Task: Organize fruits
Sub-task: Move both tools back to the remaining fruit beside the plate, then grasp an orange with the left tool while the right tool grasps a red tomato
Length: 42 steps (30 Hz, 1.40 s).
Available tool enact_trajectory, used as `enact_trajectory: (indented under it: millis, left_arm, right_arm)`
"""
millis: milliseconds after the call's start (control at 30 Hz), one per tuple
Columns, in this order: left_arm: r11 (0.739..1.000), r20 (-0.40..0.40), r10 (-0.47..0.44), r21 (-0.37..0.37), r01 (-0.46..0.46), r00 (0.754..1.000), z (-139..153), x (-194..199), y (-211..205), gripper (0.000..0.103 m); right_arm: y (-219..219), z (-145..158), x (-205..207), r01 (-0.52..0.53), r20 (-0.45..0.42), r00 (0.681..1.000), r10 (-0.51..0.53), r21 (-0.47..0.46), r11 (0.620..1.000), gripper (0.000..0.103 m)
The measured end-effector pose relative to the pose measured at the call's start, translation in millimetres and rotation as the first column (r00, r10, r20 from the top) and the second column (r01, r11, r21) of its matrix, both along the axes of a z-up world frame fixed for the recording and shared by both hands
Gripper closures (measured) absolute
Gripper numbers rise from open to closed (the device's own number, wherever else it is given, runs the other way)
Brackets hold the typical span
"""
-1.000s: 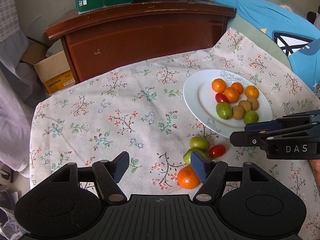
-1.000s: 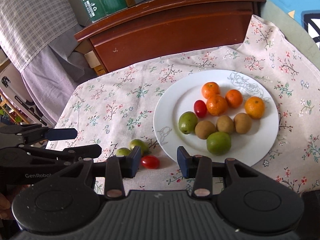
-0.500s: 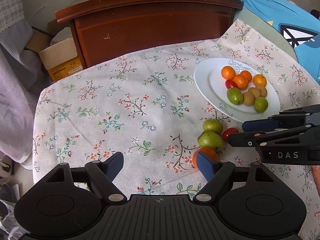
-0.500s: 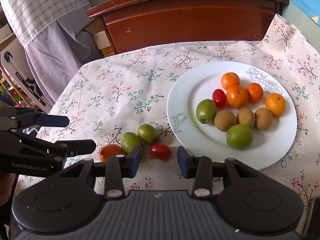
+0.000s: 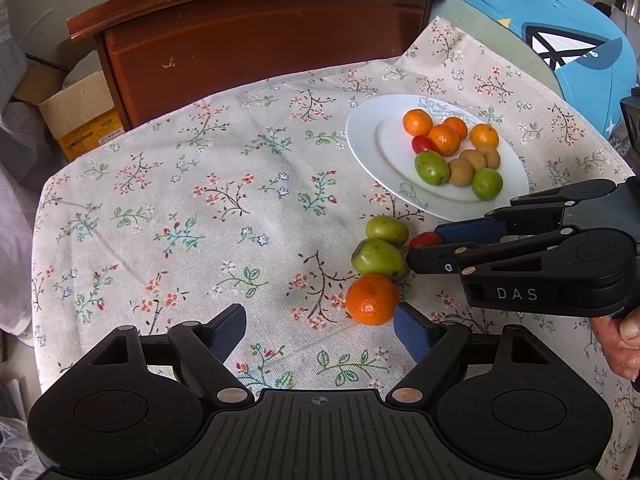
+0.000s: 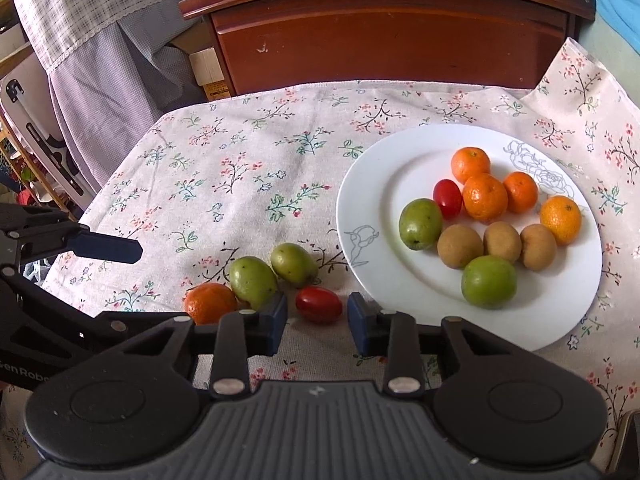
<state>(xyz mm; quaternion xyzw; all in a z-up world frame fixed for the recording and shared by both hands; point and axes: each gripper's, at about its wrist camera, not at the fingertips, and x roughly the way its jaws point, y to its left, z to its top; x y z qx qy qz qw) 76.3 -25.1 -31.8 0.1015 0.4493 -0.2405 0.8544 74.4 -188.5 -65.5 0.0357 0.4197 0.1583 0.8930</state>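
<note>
A white plate [image 5: 368,148] [image 6: 360,216] on the floral cloth holds several mandarins, kiwis, green fruits and one cherry tomato. Loose on the cloth beside it lie a mandarin [image 5: 371,299] [image 6: 210,303], two green fruits [image 5: 378,258] [image 6: 253,281] and a red cherry tomato [image 5: 425,239] [image 6: 319,304]. My right gripper [image 6: 317,322] [image 5: 424,246] is open, its jaws on either side of the loose tomato, just short of it. My left gripper [image 5: 320,330] is open and empty, its right pad next to the loose mandarin.
A dark wooden cabinet [image 5: 256,36] stands behind the table with green boxes on top. A cardboard box [image 5: 76,116] sits on the floor at left. A blue cushion [image 5: 560,40] lies at the right. Checked fabric [image 6: 92,12] hangs at the left in the right wrist view.
Both grippers have pulled back and shifted left. The loose mandarin, earlier behind my left gripper's right finger, now shows fully in front of it. The right gripper now frames the loose tomato.
</note>
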Motion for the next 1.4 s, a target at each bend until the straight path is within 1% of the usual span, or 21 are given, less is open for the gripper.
enact_trajectory:
  millis: [100, 200, 300, 367, 467, 600, 767, 800, 833, 900, 967, 1033, 1133, 1400]
  left_arm:
    - [1.000, -0.007, -0.021, -0.006, 0.021, 1.000, -2, -1, -3, 0.020]
    - [0.999, -0.012, -0.041, -0.016, 0.041, 0.999, -4, -2, -8, 0.021]
    - [0.998, 0.002, -0.059, -0.016, 0.059, 0.998, -5, -3, -14, 0.021]
    - [0.998, 0.015, -0.055, -0.012, 0.055, 0.998, -7, -3, -17, 0.021]
    - [0.999, 0.010, -0.045, -0.010, 0.045, 0.999, -11, 0, -21, 0.022]
    - [0.999, 0.037, -0.044, 0.008, 0.044, 0.998, -12, 0, -24, 0.025]
    - [0.999, 0.023, -0.050, -0.001, 0.050, 0.998, -15, 2, -25, 0.040]
    - [0.999, 0.020, -0.049, 0.003, 0.049, 0.999, -16, 2, -25, 0.046]
    - [0.999, 0.015, -0.047, 0.004, 0.047, 0.999, -17, 3, -25, 0.049]
    - [0.999, 0.023, -0.046, 0.004, 0.046, 0.999, -18, 3, -25, 0.050]
    - [0.999, 0.027, -0.052, 0.004, 0.052, 0.998, -18, 3, -25, 0.053]
    - [0.998, 0.025, -0.058, -0.003, 0.058, 0.998, -17, 3, -25, 0.066]
    - [0.998, 0.021, -0.065, -0.016, 0.066, 0.998, -16, 2, -24, 0.074]
    - [0.998, 0.027, -0.067, -0.011, 0.067, 0.997, -9, -4, -23, 0.074]
  right_arm:
    - [1, 0, -1, -0.010, 0.003, 1.000, 0.010, -0.006, 1.000, 0.078]
    - [3, 1, -2, -0.021, -0.001, 1.000, 0.021, -0.015, 1.000, 0.078]
    - [3, 6, -5, -0.027, -0.001, 1.000, 0.027, -0.018, 0.999, 0.078]
    - [1, 9, -6, -0.026, 0.001, 1.000, 0.026, -0.010, 1.000, 0.078]
    - [-2, 11, -8, -0.016, -0.005, 1.000, 0.016, -0.006, 1.000, 0.078]
    - [-4, 13, -8, -0.010, -0.007, 1.000, 0.010, 0.000, 1.000, 0.078]
    - [-7, 15, -8, 0.010, -0.010, 1.000, -0.010, 0.015, 1.000, 0.078]
    - [-7, 15, -7, 0.012, -0.012, 1.000, -0.012, 0.017, 1.000, 0.078]
    - [-7, 15, -7, 0.013, -0.016, 1.000, -0.012, 0.018, 1.000, 0.078]
    - [-6, 14, -7, 0.011, -0.020, 1.000, -0.010, 0.021, 1.000, 0.078]
    - [-6, 14, -7, 0.009, -0.020, 1.000, -0.008, 0.019, 1.000, 0.078]
    - [-6, 13, -7, 0.008, -0.022, 1.000, -0.008, 0.020, 1.000, 0.078]
    - [-6, 12, -7, 0.010, -0.026, 1.000, -0.009, 0.018, 1.000, 0.078]
    - [-5, 12, -6, -0.002, -0.032, 0.999, 0.003, 0.021, 1.000, 0.078]
